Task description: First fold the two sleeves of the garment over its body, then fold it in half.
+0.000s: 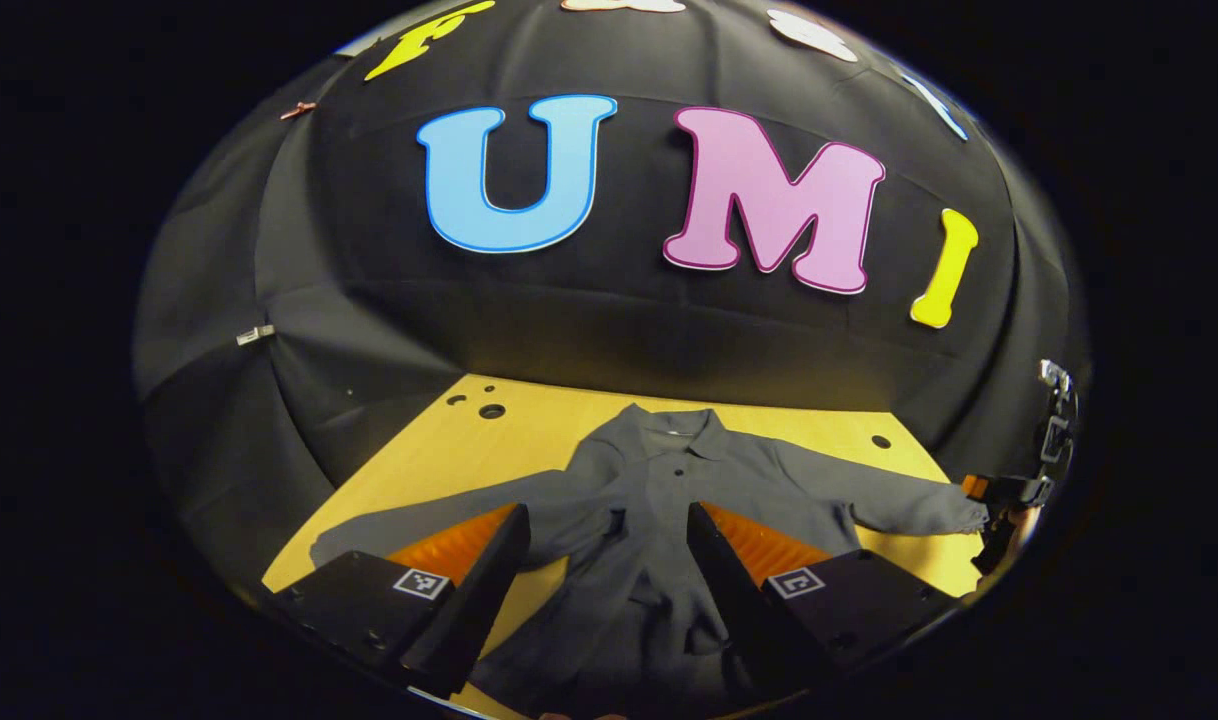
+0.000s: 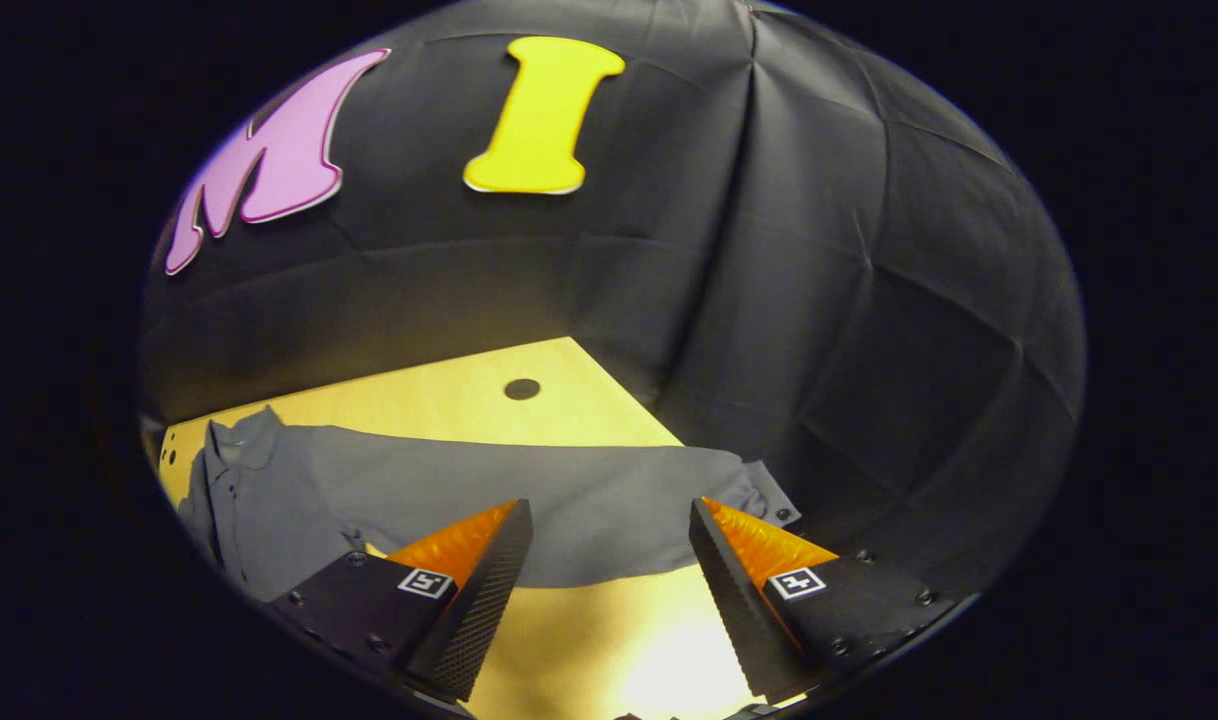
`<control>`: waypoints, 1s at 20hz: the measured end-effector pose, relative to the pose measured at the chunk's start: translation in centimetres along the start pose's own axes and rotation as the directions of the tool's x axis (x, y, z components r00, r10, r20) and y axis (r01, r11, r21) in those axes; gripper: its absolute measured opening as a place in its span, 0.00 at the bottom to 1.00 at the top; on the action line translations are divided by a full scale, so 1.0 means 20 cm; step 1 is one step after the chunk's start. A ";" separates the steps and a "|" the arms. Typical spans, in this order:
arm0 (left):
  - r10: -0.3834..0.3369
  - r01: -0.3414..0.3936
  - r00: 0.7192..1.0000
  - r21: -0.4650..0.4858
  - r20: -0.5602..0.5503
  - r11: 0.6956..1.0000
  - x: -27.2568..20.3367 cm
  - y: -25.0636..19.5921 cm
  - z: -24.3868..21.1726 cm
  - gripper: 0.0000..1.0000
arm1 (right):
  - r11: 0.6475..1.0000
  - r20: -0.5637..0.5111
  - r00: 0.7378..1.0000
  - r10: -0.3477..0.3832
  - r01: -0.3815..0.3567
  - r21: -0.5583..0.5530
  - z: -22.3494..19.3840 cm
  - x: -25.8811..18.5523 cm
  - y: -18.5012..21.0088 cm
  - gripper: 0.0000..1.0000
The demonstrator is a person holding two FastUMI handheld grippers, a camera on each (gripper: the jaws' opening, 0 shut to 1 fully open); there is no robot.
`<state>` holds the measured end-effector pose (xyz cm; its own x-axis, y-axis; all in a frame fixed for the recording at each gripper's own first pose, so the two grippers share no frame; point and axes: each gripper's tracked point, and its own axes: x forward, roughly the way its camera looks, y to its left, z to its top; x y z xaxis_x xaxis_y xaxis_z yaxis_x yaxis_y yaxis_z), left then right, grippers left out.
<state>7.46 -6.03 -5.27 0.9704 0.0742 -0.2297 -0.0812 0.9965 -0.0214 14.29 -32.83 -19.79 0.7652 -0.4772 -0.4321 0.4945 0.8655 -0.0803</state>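
Now — one garment (image 1: 659,500) flat on table (image 1: 419,460) | two sleeves (image 2: 569,500) spread | both hand-held grippers (image 1: 604,560) (image 2: 609,560) agape

A pale wooden table (image 1: 529,420) with round dark holes (image 2: 522,388) stands against black cloth walls (image 2: 819,300).

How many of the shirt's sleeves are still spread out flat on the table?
2. The left sleeve stretches out across the table; the right sleeve lies extended toward the table's edge, ahead of the right claw.
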 end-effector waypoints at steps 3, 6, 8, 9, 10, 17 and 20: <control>-0.013 0.013 1.000 0.040 -0.011 0.999 0.02 -0.05 -0.01 0.99 | 0.997 -0.038 0.997 -0.068 0.070 0.040 -0.07 0.14 -0.17 0.98; -0.024 0.027 0.999 0.048 -0.049 0.999 0.04 -0.09 -0.03 0.99 | 0.989 -0.070 0.990 -0.123 0.128 0.072 -0.14 0.25 -0.31 0.98; -0.027 0.032 0.996 0.071 -0.080 0.997 0.06 -0.10 -0.07 1.00 | 0.985 -0.082 0.985 -0.154 0.160 0.067 -0.17 0.31 -0.40 0.98; -0.026 0.034 0.996 0.084 -0.089 0.996 0.06 -0.11 -0.07 1.00 | 0.984 -0.084 0.983 -0.163 0.168 0.060 -0.19 0.35 -0.43 0.99; -0.028 0.037 0.995 0.096 -0.093 0.995 0.07 -0.11 -0.07 1.00 | 0.983 -0.089 0.981 -0.173 0.178 0.049 -0.21 0.37 -0.47 0.98; -0.062 0.078 0.992 0.148 -0.109 0.986 0.15 -0.21 -0.06 0.99 | 0.962 -0.173 0.963 -0.209 0.234 0.141 -0.34 0.52 -0.63 0.98; -0.073 0.090 0.991 0.161 -0.109 0.983 0.16 -0.25 -0.06 0.99 | 0.947 -0.207 0.953 -0.222 0.261 0.185 -0.39 0.58 -0.66 0.98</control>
<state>10.72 -10.81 -7.08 0.9432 -0.0039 -0.3322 0.0446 0.9924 0.1149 13.32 -48.65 -30.72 0.5335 -0.6156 -0.5800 0.7448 0.6669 -0.0227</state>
